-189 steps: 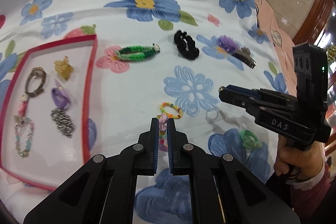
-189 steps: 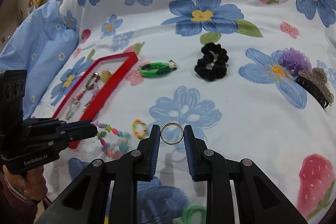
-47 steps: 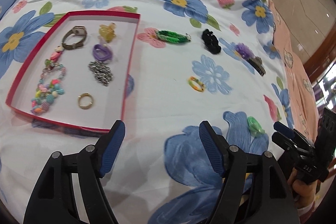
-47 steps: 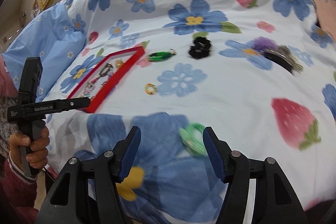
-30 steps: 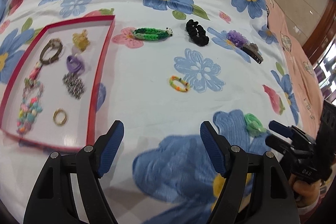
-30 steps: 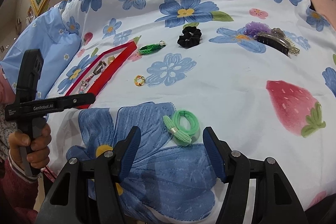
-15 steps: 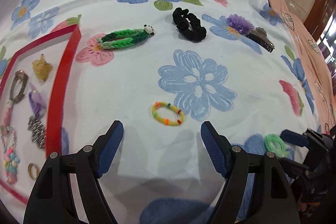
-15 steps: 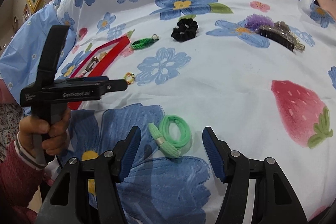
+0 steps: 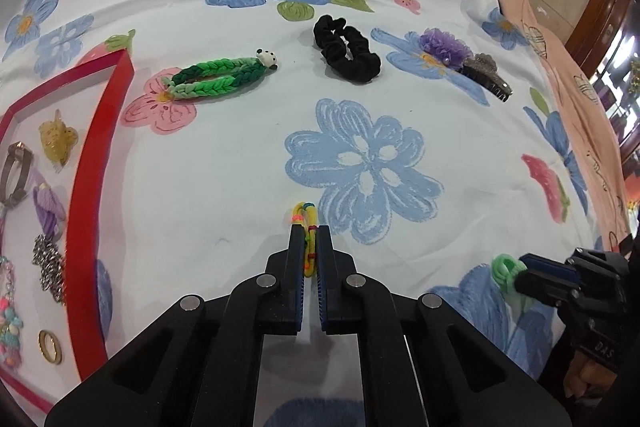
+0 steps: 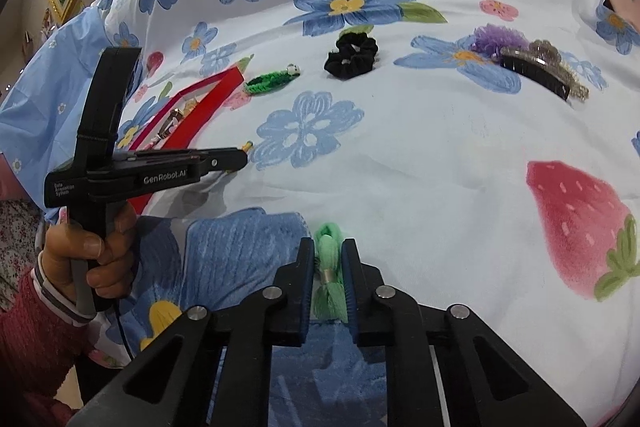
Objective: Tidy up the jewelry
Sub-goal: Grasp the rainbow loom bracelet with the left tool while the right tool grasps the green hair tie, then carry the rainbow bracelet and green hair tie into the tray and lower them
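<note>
My left gripper [image 9: 310, 233] is shut on a small multicoloured bead ring [image 9: 307, 223], squeezed flat on the flowered cloth; it also shows from the side in the right wrist view [image 10: 240, 159]. My right gripper [image 10: 328, 247] is shut on a light green hair tie [image 10: 329, 267] on the cloth; it shows at the right edge of the left wrist view [image 9: 520, 273]. The red-rimmed tray [image 9: 86, 187] at the left holds a gold ring [image 9: 50, 346], a silver chain [image 9: 50, 267], a purple tie [image 9: 48, 207], a yellow clip [image 9: 58, 139] and a bead bracelet.
On the cloth lie a green braided band with a panda head [image 9: 216, 77], a black scrunchie [image 9: 346, 49], and a purple flower clip [image 9: 444, 45] beside a dark claw clip [image 9: 490, 79]. The bed's edge and a tiled floor are at the far right.
Both grippers went from wide open to shut: the left closed on the bead ring, the right closed on the green hair tie. The left moved forward toward the ring.
</note>
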{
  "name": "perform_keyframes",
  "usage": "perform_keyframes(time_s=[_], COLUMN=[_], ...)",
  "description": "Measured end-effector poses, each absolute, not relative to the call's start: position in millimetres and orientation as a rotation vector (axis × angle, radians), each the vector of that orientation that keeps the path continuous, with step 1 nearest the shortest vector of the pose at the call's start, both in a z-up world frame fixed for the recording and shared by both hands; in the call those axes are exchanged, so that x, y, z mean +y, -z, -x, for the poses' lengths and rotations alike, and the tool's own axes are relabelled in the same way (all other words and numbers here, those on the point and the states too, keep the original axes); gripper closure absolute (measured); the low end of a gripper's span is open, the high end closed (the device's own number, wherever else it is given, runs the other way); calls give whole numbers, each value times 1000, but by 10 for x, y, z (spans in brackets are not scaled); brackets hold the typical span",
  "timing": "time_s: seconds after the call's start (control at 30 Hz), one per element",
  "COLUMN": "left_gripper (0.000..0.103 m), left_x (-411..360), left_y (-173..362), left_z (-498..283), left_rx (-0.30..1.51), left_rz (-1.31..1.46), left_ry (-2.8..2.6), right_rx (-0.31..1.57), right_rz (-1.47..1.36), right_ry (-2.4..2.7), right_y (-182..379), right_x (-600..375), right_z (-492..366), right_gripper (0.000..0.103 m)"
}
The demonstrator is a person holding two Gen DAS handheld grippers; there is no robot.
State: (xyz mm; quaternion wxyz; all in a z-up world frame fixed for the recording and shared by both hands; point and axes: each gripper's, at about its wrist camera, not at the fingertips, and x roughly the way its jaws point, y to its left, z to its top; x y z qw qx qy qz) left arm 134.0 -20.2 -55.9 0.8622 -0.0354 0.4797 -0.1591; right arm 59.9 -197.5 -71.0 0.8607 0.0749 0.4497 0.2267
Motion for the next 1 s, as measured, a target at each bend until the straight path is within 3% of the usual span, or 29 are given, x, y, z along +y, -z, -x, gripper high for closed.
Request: perform_keyframes(time_s=[1.0], left_gripper=[99], left_x=[980], left_y=[109], left_z=[-522], left_rx=[893], left_rz=[273], left_ry=[164], right_rx=[871], right_rz=[-101], right_ry=[-705], right_y=[293], right_x=[-915], right_z=[-709], right_gripper=[91])
